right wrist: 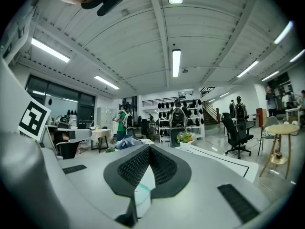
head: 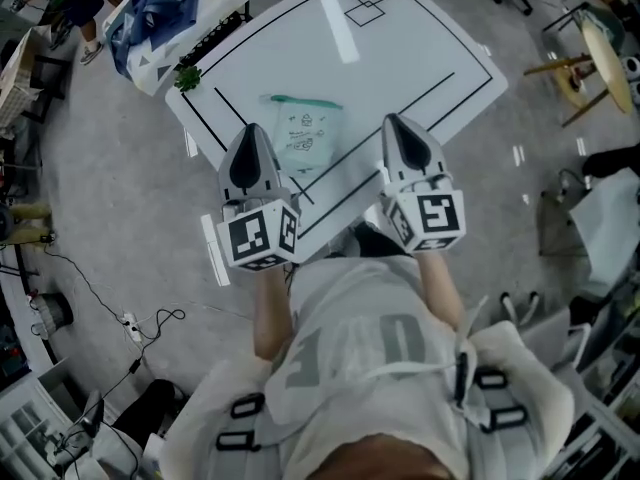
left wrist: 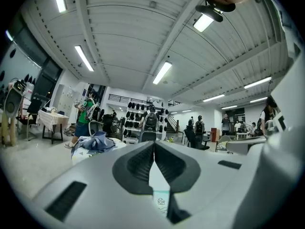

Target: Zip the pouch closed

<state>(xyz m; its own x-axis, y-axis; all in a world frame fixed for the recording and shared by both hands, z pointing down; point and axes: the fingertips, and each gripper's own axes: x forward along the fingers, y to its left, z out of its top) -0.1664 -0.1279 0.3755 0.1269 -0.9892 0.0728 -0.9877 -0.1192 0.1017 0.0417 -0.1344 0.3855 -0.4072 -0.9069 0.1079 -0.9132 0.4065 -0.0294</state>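
A pale mint pouch (head: 304,136) with a green zipper strip (head: 300,100) along its far edge lies flat on the white table (head: 400,58). My left gripper (head: 253,130) hovers just left of the pouch, jaws shut and empty. To the pouch's right, a short gap away, my right gripper (head: 392,120) is also shut with nothing in it. In the left gripper view the closed left gripper (left wrist: 154,145) shows a strip of the pouch (left wrist: 161,202) under its jaws. In the right gripper view the shut right gripper (right wrist: 148,150) has the pouch (right wrist: 140,191) below it.
The table carries black marking lines and two outlined squares (head: 368,4) at its far end. A blue bag (head: 158,10) and a small green plant (head: 187,76) sit at its far left corner. A round wooden table (head: 607,60) stands to the right; cables and a power strip (head: 131,324) lie on the floor at left.
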